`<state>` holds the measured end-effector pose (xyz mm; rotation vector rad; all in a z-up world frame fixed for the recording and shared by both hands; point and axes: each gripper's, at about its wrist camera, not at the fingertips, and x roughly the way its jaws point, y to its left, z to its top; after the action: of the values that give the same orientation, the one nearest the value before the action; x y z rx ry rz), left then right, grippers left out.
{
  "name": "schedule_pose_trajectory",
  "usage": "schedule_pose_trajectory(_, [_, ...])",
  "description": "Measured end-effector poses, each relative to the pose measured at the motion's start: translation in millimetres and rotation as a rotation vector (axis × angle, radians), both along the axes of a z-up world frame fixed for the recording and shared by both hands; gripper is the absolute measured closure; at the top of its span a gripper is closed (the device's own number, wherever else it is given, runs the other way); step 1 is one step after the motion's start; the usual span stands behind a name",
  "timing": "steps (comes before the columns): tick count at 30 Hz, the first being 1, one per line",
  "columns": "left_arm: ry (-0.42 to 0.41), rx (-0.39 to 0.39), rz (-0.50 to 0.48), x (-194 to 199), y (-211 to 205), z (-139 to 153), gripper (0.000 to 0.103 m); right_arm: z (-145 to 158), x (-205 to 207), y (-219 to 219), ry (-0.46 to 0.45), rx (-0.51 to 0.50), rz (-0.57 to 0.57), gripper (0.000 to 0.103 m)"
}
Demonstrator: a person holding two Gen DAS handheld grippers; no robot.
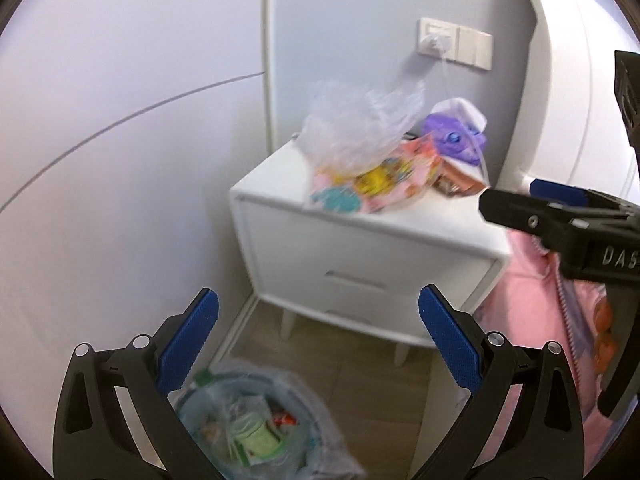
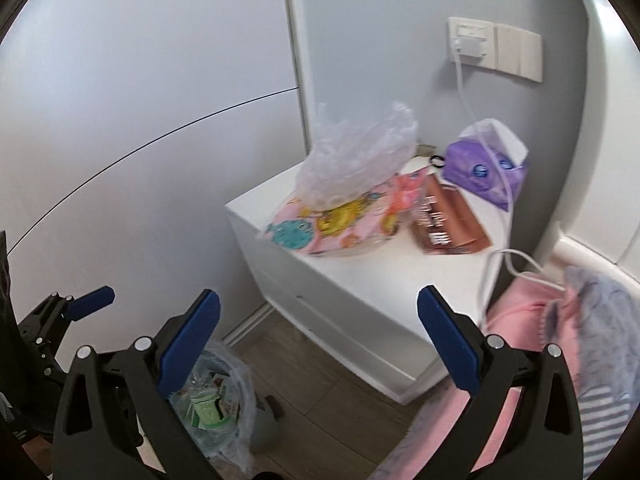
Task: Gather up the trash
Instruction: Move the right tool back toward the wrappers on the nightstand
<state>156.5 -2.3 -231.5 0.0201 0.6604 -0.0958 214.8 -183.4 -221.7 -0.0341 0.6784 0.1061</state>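
Both of my tongs hang over the floor in front of a white nightstand (image 2: 360, 292), each with its blue pads spread wide and nothing between them. My left gripper (image 1: 318, 320) sits low on the left; from the right wrist view only part of it shows at the left edge, so I judge its spread from its own camera. Below and between its fingers stands the trash bin (image 1: 256, 420), lined with a clear bag and already holding green and white wrappers. In the right wrist view the same bin (image 2: 216, 400) lies under my right gripper's left finger, on the wood floor just beside the nightstand's front corner.

On the nightstand top, nearest the left front edge, lies a crumpled clear plastic bag (image 2: 356, 156) resting on a pink cartoon-printed package (image 2: 332, 228) that overhangs the edge slightly. Just to the right of it lies a brown wrapper (image 2: 448, 220), flat on the top. Behind that, near the wall, sits a purple tissue pack (image 2: 484, 172). A white cable (image 2: 464, 96) runs down from the wall socket (image 2: 472, 40) past the tissues. My right gripper (image 2: 318, 320) points toward the nightstand's front. At the far right a pink garment (image 2: 516, 320) lies against the nightstand's side.
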Motion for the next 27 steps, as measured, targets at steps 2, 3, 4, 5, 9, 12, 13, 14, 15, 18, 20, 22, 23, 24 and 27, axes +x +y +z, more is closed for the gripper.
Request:
schedule_pose_trajectory(2, [-0.007, 0.005, -0.02, 4.8, -14.5, 7.2, 0.006, 7.0, -3.5, -8.3, -0.01, -0.002, -0.014, 0.007])
schedule_pose_trajectory(3, [-0.01, 0.007, -0.029, 6.5, -20.2, 10.4, 0.006, 11.5, -2.7, -13.6, -0.014, -0.002, -0.022, 0.007])
schedule_pose_trajectory(4, [-0.014, 0.009, -0.041, 8.6, -26.9, 13.0, 0.006, 14.0, -3.8, -16.7, -0.018, -0.001, -0.029, 0.007])
schedule_pose_trajectory(5, [-0.018, 0.012, -0.053, 10.7, -33.4, 15.3, 0.006, 17.1, -4.3, -21.4, -0.021, 0.001, -0.039, 0.007])
schedule_pose_trajectory(9, [-0.029, 0.02, -0.093, 17.9, -52.1, 21.2, 0.006, 28.2, 2.3, -45.0, -0.013, 0.017, -0.087, 0.007])
schedule_pose_trajectory(12, [-0.033, 0.034, -0.122, 24.3, -66.0, 24.8, 0.006, 35.8, 7.4, -58.7, -0.01, 0.011, -0.106, 0.007])
schedule_pose_trajectory(13, [-0.036, 0.042, -0.131, 26.9, -70.7, 25.8, 0.006, 37.7, 9.7, -61.9, -0.007, 0.01, -0.105, 0.007])
schedule_pose_trajectory(14, [-0.036, 0.048, -0.14, 29.2, -74.4, 26.6, 0.006, 39.4, 12.6, -64.9, -0.002, 0.007, -0.102, 0.007])
schedule_pose_trajectory(15, [-0.037, 0.051, -0.147, 31.7, -77.5, 27.4, 0.006, 41.2, 15.3, -67.3, 0.0, 0.0, -0.098, 0.007])
schedule_pose_trajectory(18, [-0.042, 0.054, -0.159, 39.8, -82.4, 29.6, 0.006, 45.8, 24.1, -70.4, -0.007, -0.018, -0.081, 0.007])
schedule_pose_trajectory(20, [-0.047, 0.058, -0.16, 44.6, -82.2, 30.9, 0.006, 47.5, 29.9, -71.5, -0.007, -0.021, -0.072, 0.007])
schedule_pose_trajectory(22, [-0.056, 0.071, -0.158, 50.7, -81.5, 32.7, 0.006, 47.3, 35.7, -72.4, 0.0, -0.015, -0.068, 0.007])
schedule_pose_trajectory(23, [-0.059, 0.077, -0.157, 55.0, -79.9, 34.0, 0.006, 46.8, 39.2, -73.0, 0.004, -0.014, -0.072, 0.007])
schedule_pose_trajectory(24, [-0.061, 0.081, -0.156, 58.5, -77.7, 35.1, 0.006, 45.8, 41.6, -72.6, 0.007, -0.016, -0.076, 0.007])
schedule_pose_trajectory(27, [-0.067, 0.096, -0.147, 72.8, -68.8, 38.9, 0.006, 41.4, 52.2, -73.0, 0.021, -0.009, -0.094, 0.007])
